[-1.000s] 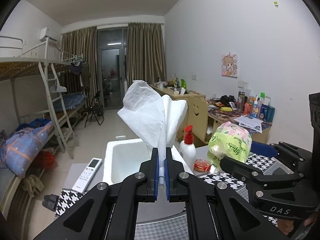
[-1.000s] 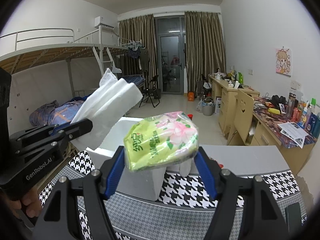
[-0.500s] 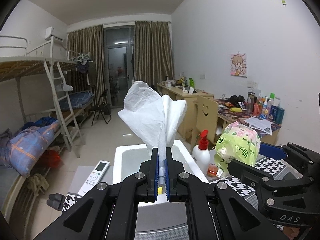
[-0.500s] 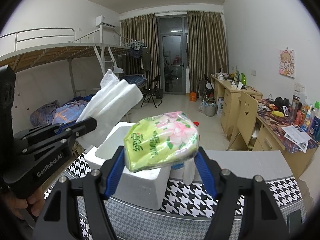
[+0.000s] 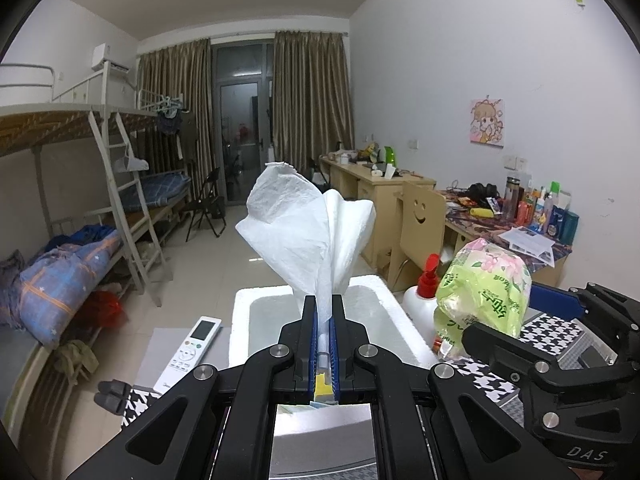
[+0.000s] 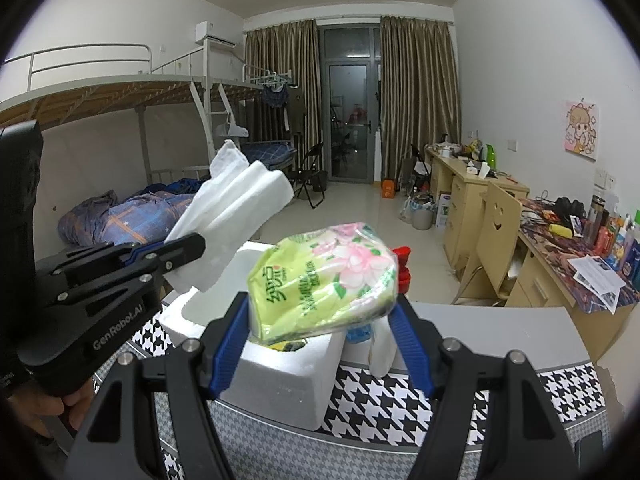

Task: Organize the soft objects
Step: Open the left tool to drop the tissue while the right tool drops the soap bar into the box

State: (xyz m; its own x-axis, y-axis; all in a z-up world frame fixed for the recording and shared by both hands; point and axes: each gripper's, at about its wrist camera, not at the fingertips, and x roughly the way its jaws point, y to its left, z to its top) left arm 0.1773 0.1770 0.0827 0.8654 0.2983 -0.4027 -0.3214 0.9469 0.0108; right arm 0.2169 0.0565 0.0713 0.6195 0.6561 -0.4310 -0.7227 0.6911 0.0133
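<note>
- White tissue (image 5: 308,228) is pinched tight in my left gripper (image 5: 324,316), fanning upward above the open foam box (image 5: 400,320).
- Green tissue pack (image 6: 324,276) is squeezed between the blue pads of my right gripper (image 6: 320,336), held over the box's near right corner.
- Foam box sits on the houndstooth table (image 6: 400,400), a red-capped bottle (image 5: 426,292) just beside it.

My left gripper (image 5: 325,320) pinched white tissue (image 5: 308,236) above the foam box (image 5: 244,320). At right, my other gripper (image 5: 520,332) held a green pack (image 5: 484,292). A remote (image 5: 190,350) lay left of the box.
</note>
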